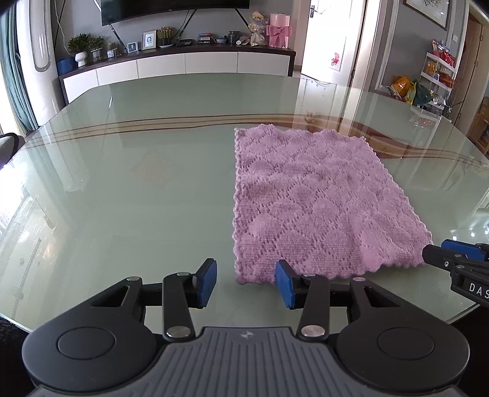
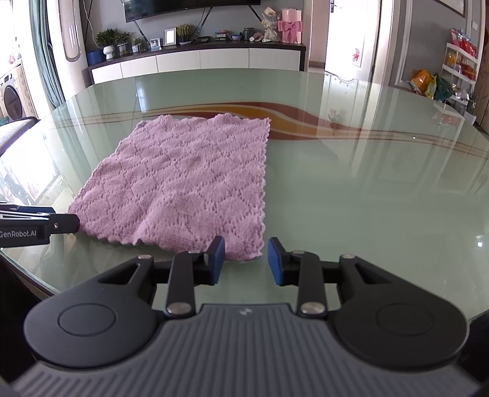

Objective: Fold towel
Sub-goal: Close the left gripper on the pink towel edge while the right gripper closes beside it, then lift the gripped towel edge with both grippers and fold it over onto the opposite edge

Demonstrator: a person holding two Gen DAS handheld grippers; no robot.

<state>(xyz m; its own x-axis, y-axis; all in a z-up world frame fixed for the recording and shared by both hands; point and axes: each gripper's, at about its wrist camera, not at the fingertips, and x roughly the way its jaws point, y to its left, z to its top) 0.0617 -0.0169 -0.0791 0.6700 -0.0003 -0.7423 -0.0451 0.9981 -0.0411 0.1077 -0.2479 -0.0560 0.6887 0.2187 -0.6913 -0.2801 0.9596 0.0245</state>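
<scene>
Lying flat on glass table (image 1: 152, 183), purple towel (image 1: 305, 198), left tongs (image 1: 246, 282) and right tongs (image 2: 246, 261) wide, empty

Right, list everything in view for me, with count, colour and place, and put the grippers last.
towel: one, lilac, flat on the near part of the table.
table: one, pale green glass top with brown stripes, under the towel.
sideboard: one, white fronts and dark top, behind the table.
television: one, black, above the sideboard.
gift box: one, pink with a bow, on the sideboard.
potted plant: one, green in a white pot, left end of the sideboard.
left gripper: one, black with blue pads, open, at the towel's near left corner.
right gripper: one, black with blue pads, open, at the towel's near right corner.
</scene>
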